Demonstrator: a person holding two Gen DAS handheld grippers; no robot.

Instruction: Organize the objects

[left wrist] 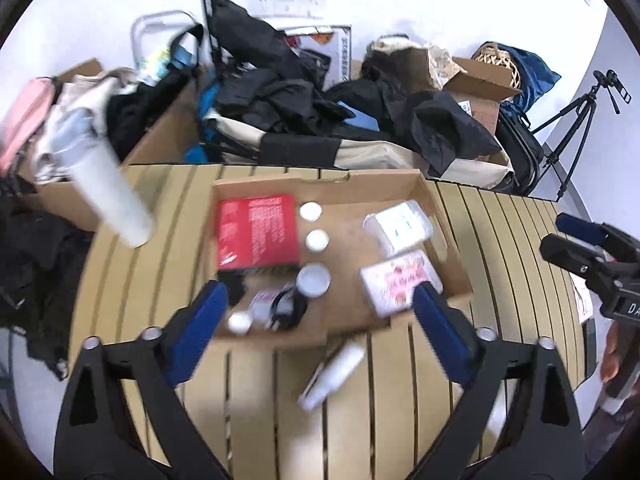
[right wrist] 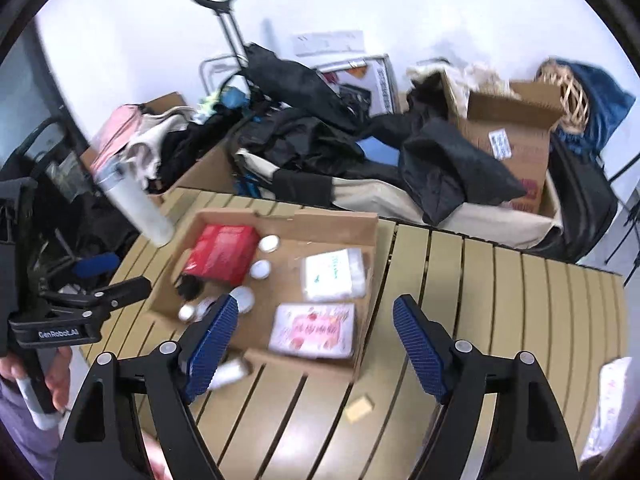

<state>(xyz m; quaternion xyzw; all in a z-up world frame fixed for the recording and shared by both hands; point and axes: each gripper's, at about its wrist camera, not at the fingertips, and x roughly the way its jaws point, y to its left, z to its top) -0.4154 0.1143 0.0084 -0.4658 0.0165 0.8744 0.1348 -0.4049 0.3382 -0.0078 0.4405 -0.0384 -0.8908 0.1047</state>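
A shallow cardboard tray point(left wrist: 360, 190) point(right wrist: 360, 224) on the slatted table holds a red box point(left wrist: 258, 230) point(right wrist: 222, 252), several white-lidded jars point(left wrist: 313, 278) point(right wrist: 260, 269), a clear packet of white items point(left wrist: 398, 224) point(right wrist: 334, 274), a pink-printed pack point(left wrist: 400, 280) point(right wrist: 314, 330) and a black tangle point(left wrist: 286, 308). A white bottle point(left wrist: 334, 372) point(right wrist: 228, 374) lies on the table before the tray. My left gripper point(left wrist: 320, 320) is open above the tray's near edge. My right gripper point(right wrist: 316, 344) is open over the pink pack.
A tall white cylinder point(left wrist: 110, 196) point(right wrist: 138, 206) stands at the table's far left. Boxes, bags and dark clothes point(left wrist: 304, 96) pile behind the table. A tripod point(left wrist: 576, 120) stands far right. A small tan block point(right wrist: 360, 406) lies on the slats.
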